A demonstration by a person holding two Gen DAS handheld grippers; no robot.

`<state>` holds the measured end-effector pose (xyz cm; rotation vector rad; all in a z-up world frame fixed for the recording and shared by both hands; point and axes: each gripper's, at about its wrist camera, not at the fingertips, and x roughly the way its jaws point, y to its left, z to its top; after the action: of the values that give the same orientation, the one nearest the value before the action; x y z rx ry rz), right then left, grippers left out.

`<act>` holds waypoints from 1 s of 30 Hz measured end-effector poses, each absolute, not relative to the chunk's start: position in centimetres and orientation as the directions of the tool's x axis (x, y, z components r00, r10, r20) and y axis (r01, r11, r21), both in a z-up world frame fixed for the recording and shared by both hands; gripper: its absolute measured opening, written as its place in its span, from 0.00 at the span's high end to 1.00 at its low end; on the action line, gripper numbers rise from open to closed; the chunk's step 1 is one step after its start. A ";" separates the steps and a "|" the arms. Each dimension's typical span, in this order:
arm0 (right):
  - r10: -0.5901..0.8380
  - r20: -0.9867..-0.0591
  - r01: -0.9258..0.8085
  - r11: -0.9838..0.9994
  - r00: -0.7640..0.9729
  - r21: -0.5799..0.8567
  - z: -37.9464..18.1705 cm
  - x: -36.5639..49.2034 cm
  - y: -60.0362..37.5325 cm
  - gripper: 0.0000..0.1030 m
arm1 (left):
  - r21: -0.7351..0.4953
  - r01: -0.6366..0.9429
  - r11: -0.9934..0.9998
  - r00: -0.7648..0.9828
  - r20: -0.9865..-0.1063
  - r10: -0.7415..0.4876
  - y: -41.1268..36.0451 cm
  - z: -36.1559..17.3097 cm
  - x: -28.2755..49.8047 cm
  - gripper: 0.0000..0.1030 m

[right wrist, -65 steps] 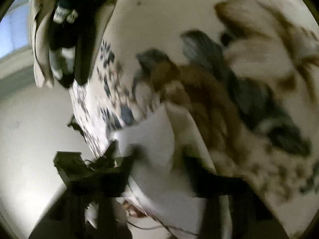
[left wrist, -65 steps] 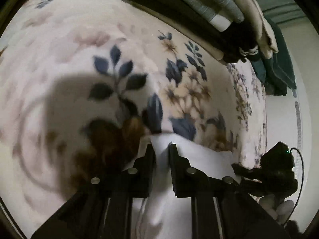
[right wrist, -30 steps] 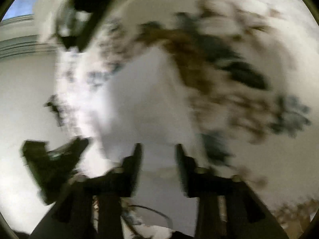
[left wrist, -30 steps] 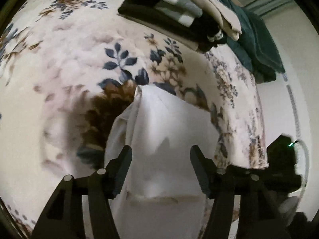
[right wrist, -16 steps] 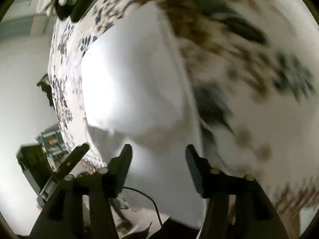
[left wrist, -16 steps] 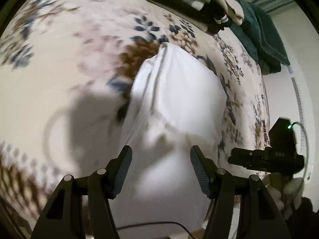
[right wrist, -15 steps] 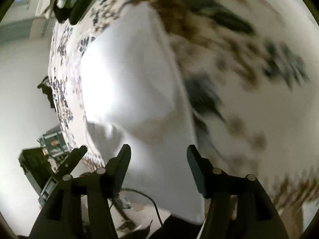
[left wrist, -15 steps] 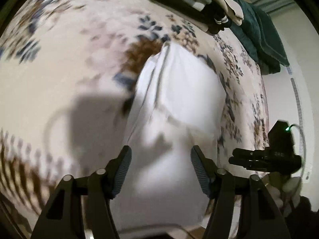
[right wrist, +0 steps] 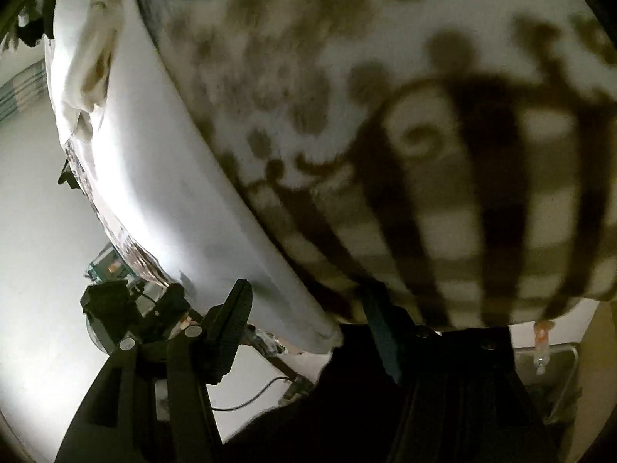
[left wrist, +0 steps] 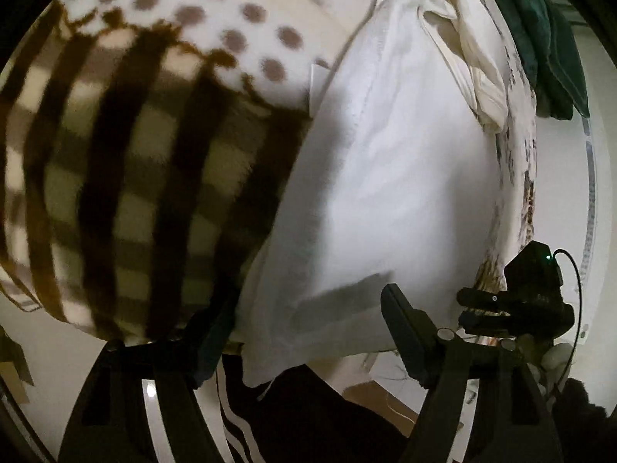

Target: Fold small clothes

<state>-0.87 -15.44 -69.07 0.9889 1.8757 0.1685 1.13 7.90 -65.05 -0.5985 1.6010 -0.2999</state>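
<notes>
A white garment (left wrist: 393, 177) lies flat on the patterned blanket (left wrist: 127, 162), its near hem hanging past the bed's edge. My left gripper (left wrist: 304, 332) is open, its jaws wide apart at that near hem, holding nothing. The garment also shows in the right wrist view (right wrist: 162, 193) as a long white strip. My right gripper (right wrist: 308, 312) is open, jaws on either side of the garment's near corner, empty. A crumpled cream part (left wrist: 470, 50) lies at the garment's far end.
A dark green cloth (left wrist: 547, 54) lies at the far right of the bed. The other gripper's body (left wrist: 528, 297) shows at the right of the left wrist view. The blanket's checked and dotted border (right wrist: 443, 162) fills the right wrist view. The floor (right wrist: 42, 200) lies below.
Both grippers have pulled back toward the bed's near edge. They let go of the garment's far end earlier and now sit open at its near hem.
</notes>
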 end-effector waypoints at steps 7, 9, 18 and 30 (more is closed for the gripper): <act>0.687 -0.703 0.500 0.681 -0.183 0.535 -66.9 0.2 -12.7 0.93 | -0.555 -0.211 0.804 0.026 -0.826 -0.563 8.8 -61.5 0.4 0.95; 0.706 -0.689 0.494 0.663 -0.163 0.562 -65.4 0.3 -12.6 0.94 | -0.582 -0.217 0.784 0.055 -0.809 -0.585 8.7 -59.6 0.9 0.95; 0.806 -0.589 0.510 0.484 0.057 0.711 -58.4 6.0 -16.8 0.94 | -0.746 -0.181 0.641 0.277 -0.664 -0.695 9.8 -52.4 9.6 0.95; 0.774 -0.463 0.490 0.230 0.432 0.841 -58.1 24.5 -23.1 0.45 | -0.803 -0.164 0.573 0.450 -0.578 -0.681 10.2 -53.6 28.6 0.37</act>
<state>24.48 -23.05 -58.07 1.4178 1.2090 0.2814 28.61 10.21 -53.62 -0.9389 1.0852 -0.3855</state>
